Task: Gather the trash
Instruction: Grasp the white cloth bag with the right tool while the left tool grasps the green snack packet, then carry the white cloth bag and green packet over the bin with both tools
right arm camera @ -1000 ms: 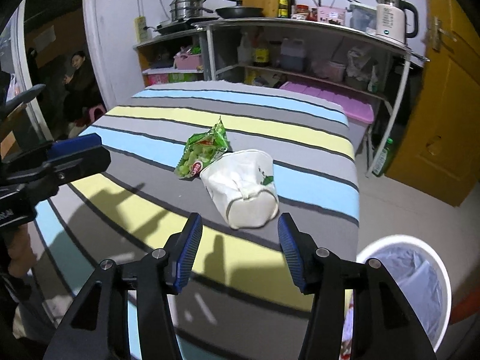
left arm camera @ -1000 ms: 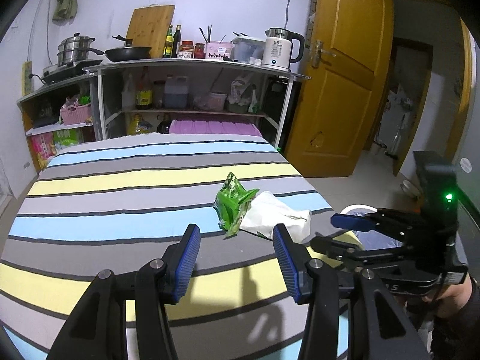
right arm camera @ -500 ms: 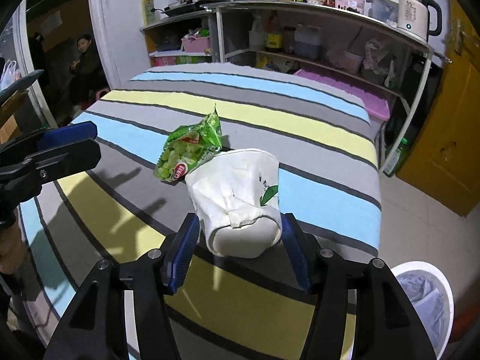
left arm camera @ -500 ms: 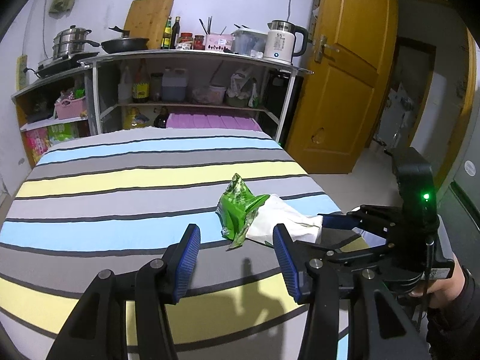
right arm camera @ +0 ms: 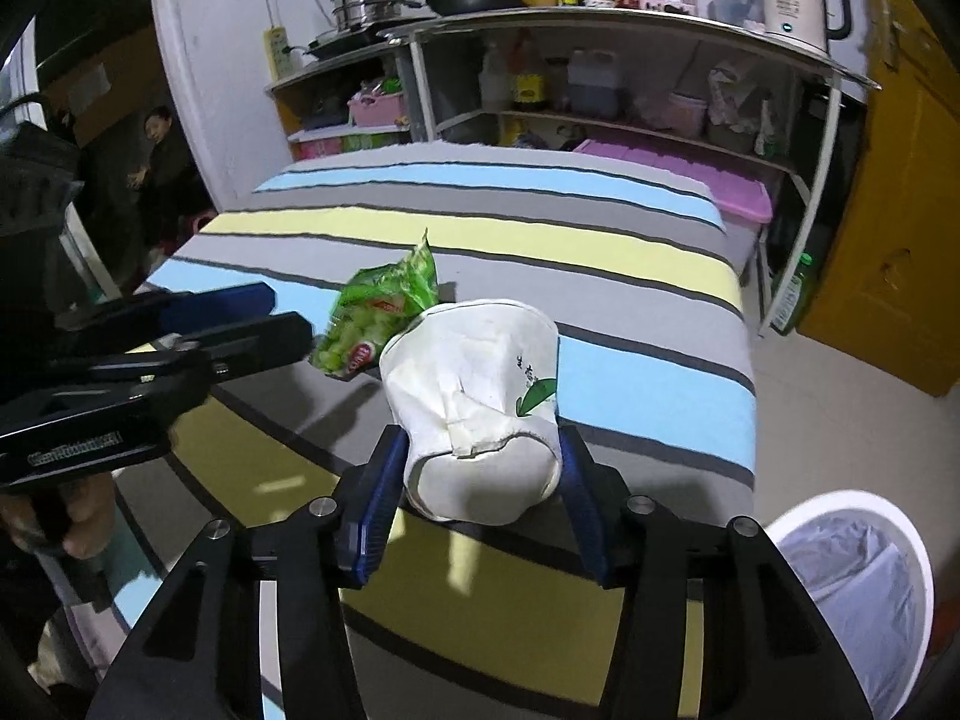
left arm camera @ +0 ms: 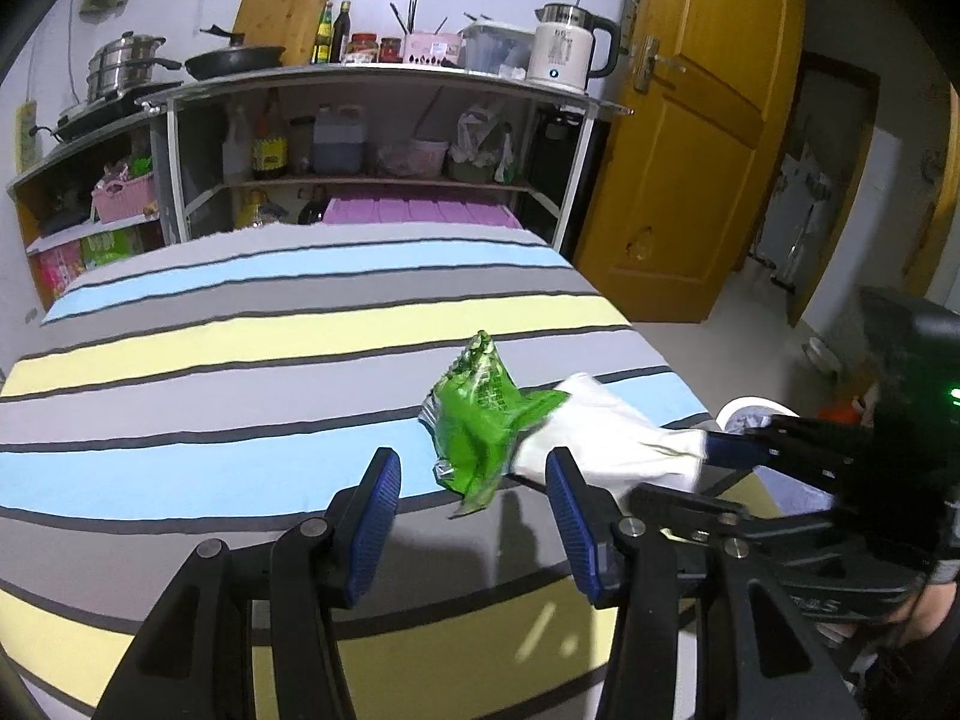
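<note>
Left gripper: fingers apart, holding nothing, lined up just short of the crinkled green plastic snack wrapper on the striped tablecloth. Right gripper: pads against the base of the crushed white paper cup; looks gripped, judging by contact. Step: pickup. Next: lift cup, carry right to white lined bin; left needs to advance, then close.

Crumpled matt paper cup, glossy plastic wrapper
</note>
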Action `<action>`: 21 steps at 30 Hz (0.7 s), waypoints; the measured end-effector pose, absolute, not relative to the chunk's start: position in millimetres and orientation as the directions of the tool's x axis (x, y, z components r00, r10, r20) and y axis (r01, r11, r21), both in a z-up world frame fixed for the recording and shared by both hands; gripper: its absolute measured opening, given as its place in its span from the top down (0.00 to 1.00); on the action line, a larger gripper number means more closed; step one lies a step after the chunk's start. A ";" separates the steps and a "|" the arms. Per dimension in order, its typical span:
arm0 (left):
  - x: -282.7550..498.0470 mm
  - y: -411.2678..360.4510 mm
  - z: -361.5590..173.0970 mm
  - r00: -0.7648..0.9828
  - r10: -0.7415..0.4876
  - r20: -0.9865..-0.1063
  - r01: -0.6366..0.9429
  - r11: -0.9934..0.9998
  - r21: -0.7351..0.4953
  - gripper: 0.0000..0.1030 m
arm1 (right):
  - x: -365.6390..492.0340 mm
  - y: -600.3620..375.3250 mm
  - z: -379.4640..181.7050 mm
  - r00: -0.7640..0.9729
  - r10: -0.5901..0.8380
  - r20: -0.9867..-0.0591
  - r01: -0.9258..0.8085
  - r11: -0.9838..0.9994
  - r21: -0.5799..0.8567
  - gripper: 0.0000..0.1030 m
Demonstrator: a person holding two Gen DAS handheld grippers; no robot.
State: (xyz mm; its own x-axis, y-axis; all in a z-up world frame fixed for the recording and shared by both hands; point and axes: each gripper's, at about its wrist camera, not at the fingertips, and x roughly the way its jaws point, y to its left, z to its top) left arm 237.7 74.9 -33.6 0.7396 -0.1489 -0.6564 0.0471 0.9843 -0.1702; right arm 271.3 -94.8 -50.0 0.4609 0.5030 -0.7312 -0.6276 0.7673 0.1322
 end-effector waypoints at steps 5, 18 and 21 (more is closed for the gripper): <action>254.8 68.6 -42.4 0.723 -0.134 -0.677 0.038 0.987 -0.155 0.52 | 268.4 -110.2 -48.7 0.473 0.506 -0.721 -0.603 0.783 0.153 0.50; 290.0 55.3 -59.4 0.658 -0.151 -0.738 0.054 0.987 -0.155 0.66 | 263.4 -146.3 -50.2 0.494 0.505 -0.708 -0.540 0.816 0.206 0.50; 291.0 57.1 -60.2 0.661 -0.157 -0.734 0.046 0.984 -0.169 0.71 | 259.9 -149.4 -49.0 0.502 0.503 -0.704 -0.533 0.821 0.206 0.50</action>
State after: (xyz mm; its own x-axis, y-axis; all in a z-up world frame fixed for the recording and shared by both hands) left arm 291.0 57.1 -60.2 0.6608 -0.1572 -0.7340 0.0463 0.9845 -0.1692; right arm 259.9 -149.4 -49.0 0.5017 0.5028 -0.7038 -0.5328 0.8206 0.2065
